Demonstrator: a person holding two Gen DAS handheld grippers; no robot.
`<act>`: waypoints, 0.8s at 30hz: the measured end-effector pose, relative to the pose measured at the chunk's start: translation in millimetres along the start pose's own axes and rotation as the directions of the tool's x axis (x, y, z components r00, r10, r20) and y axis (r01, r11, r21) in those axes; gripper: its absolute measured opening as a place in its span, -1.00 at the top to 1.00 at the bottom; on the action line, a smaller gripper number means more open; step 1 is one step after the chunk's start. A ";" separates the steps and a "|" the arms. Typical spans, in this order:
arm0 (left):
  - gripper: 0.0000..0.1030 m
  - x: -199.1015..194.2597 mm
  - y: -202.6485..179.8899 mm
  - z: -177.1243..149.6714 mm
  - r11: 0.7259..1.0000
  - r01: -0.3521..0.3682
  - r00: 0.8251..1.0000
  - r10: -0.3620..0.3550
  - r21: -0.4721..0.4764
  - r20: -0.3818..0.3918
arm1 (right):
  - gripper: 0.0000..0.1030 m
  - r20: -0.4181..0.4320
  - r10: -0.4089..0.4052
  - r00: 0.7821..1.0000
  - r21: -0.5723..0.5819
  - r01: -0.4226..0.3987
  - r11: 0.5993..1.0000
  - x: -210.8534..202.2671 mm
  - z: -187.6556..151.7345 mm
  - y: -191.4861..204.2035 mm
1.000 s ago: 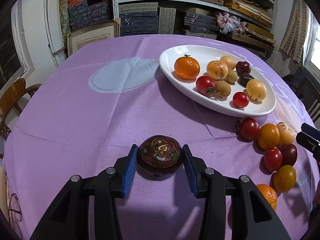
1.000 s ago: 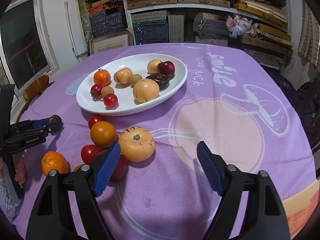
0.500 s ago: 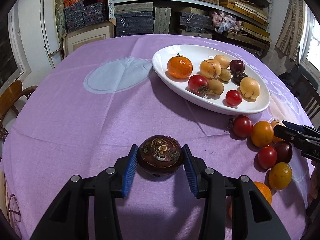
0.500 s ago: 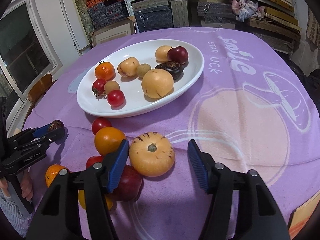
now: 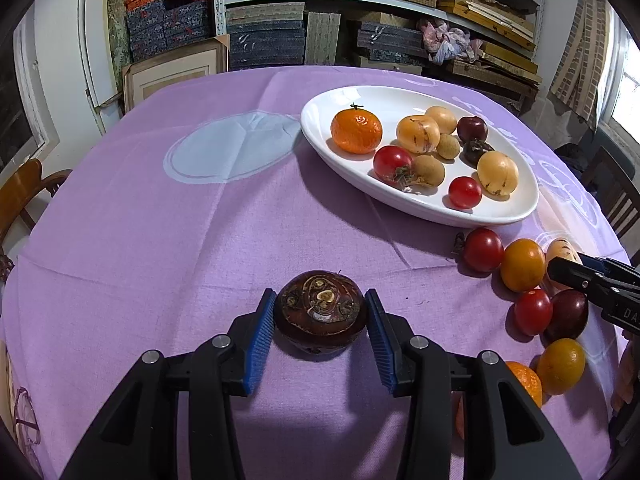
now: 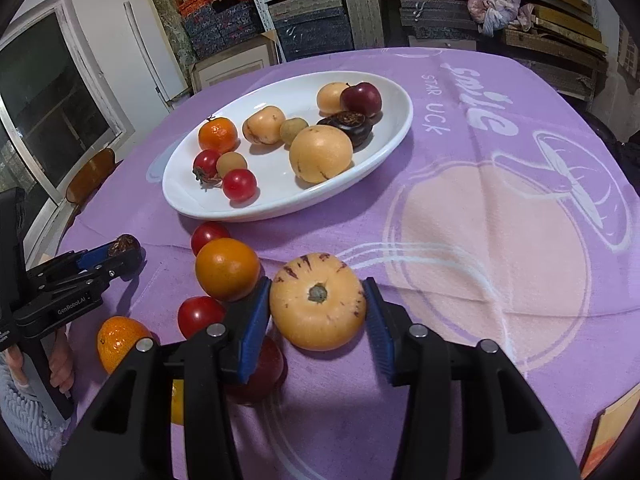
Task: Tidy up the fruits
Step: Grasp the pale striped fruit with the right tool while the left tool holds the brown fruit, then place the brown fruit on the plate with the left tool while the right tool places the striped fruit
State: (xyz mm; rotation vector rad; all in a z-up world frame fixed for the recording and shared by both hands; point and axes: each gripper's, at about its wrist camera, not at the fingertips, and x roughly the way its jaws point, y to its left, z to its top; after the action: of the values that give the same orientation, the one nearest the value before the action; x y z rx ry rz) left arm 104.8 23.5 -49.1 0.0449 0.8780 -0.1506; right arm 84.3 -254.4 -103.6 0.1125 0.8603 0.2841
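Note:
My left gripper (image 5: 320,324) is shut on a dark brown mangosteen (image 5: 320,314) and holds it just above the purple cloth. It also shows in the right wrist view (image 6: 124,246). My right gripper (image 6: 318,312) has closed its blue pads against a yellow purple-streaked pepino melon (image 6: 318,306) that rests on the cloth. The white oval plate (image 5: 508,212) holds several fruits, among them a tangerine (image 5: 356,132), and it shows in the right wrist view too (image 6: 280,204).
Loose tomatoes, an orange fruit (image 6: 227,267) and a dark plum (image 5: 568,314) lie on the cloth next to the melon. A tangerine (image 6: 120,340) lies near the cloth's edge. Shelves with boxes stand behind the table. A wooden chair (image 5: 24,188) stands at the left.
My right gripper moved forward and down onto the pepino melon and closed on it. My left gripper kept the mangosteen and drifted slightly.

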 end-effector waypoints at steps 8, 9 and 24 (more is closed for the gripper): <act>0.12 -9.5 -0.9 16.9 0.998 0.050 0.998 -0.048 -0.037 0.046 | 0.13 0.071 0.013 0.997 0.026 -0.015 1.000 -20.5 11.7 -2.4; 0.12 -10.0 -5.1 25.0 0.999 0.047 0.998 -0.046 -0.019 0.049 | 0.13 0.077 0.012 0.997 0.021 -0.013 1.000 -22.8 18.0 -0.9; 0.12 69.9 -65.7 169.8 0.998 -0.002 1.000 0.001 0.068 0.024 | 0.13 0.065 -0.065 0.996 -0.186 0.076 0.980 34.2 92.3 60.3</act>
State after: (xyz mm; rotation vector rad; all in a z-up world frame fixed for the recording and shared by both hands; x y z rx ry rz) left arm 268.4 -66.5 7.1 0.1075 0.8488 -0.1794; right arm 163.4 -185.3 -55.9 -0.0854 0.7739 0.2930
